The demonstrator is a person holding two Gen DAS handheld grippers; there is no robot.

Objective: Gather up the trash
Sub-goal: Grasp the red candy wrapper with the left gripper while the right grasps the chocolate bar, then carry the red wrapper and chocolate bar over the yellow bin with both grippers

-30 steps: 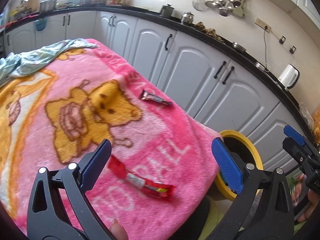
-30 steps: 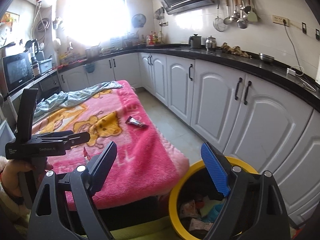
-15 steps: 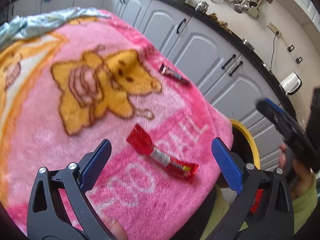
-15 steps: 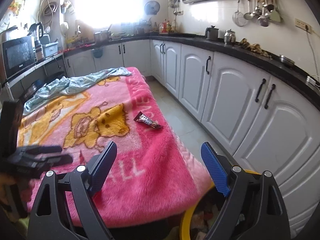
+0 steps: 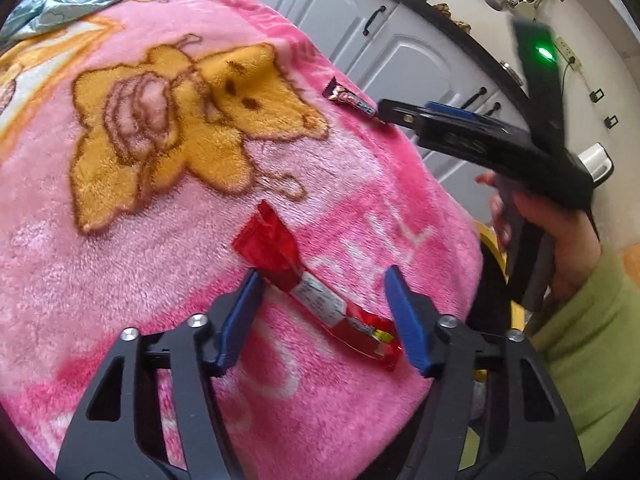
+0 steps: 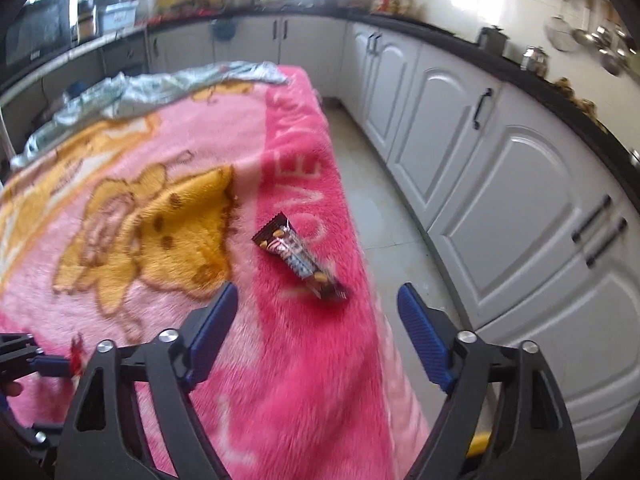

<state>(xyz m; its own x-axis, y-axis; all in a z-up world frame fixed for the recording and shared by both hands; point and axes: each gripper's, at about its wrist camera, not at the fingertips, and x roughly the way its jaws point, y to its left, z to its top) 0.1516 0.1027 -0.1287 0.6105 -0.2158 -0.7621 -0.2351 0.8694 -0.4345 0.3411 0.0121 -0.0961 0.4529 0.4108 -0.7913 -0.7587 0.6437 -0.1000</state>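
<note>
The left gripper [image 5: 324, 312] hangs low over the pink blanket [image 5: 140, 280] with its 2 blue fingers on either side of a red wrapper [image 5: 320, 300]. The wrapper lies flat and slantwise between them, its crumpled end just ahead of the left finger and its far end close in front of the right finger. The jaws are closing, but the pads do not yet press the foil; a gap shows on both sides. Straddling the wrapper across its narrow width looks deliberate, since a thin, flat strip on plush fabric is easiest to pinch from the sides.

The right gripper [image 6: 316, 316] is spread, with nothing between its fingers, and its jaws are also narrowing. A dark candy wrapper [image 6: 300, 258] lies on the blanket just ahead of it, slightly nearer the right finger, close to the blanket's edge by the white cabinets [image 6: 500, 184]. In the left wrist view the same gripper reaches over that wrapper, held by a hand [image 5: 560, 232] in a green sleeve [image 5: 592, 340].

A yellow bin rim [image 5: 486, 236] peeks out beyond the blanket's corner, to the right of the left gripper, a sensible spot for dropping both wrappers. Each hand seems assigned 1 piece, so both pickups can proceed together.
</note>
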